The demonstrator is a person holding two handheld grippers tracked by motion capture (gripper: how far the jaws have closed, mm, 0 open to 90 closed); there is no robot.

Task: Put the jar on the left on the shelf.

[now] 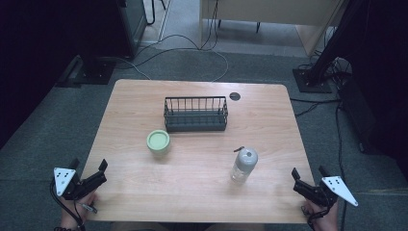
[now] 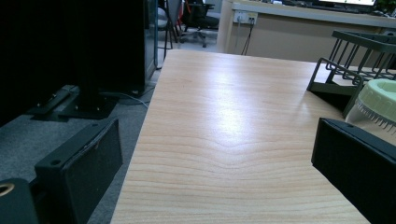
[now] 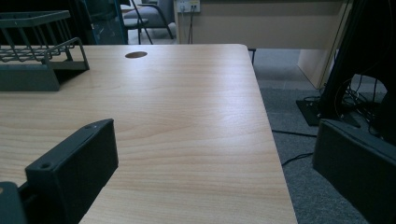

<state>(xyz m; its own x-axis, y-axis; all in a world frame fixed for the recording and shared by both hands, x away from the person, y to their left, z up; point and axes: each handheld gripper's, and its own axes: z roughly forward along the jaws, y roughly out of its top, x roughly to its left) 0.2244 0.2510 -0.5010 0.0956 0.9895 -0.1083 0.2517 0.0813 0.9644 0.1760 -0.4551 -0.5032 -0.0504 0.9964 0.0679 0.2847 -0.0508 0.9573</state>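
Observation:
A dark wire basket (image 1: 195, 114) stands at the middle back of the wooden table (image 1: 144, 96), also seen in the left gripper view (image 2: 348, 70) and the right gripper view (image 3: 37, 51). A pale green lidded jar (image 1: 158, 142) (image 2: 380, 105) sits in front of its left end. A clear bottle with a grey cap (image 1: 243, 165) stands upright toward the front right. My left gripper (image 1: 90, 170) (image 2: 217, 172) is open at the table's front left corner, nothing between its jaws. My right gripper (image 1: 308, 172) (image 3: 215, 163) is open at the front right corner, holding nothing.
A round dark cable hole (image 1: 235, 96) (image 3: 136, 55) lies near the back edge of the table. Stand bases (image 1: 96, 70) (image 1: 312, 79) and cables lie on the grey carpet around the table. A wooden desk (image 1: 269, 14) stands beyond.

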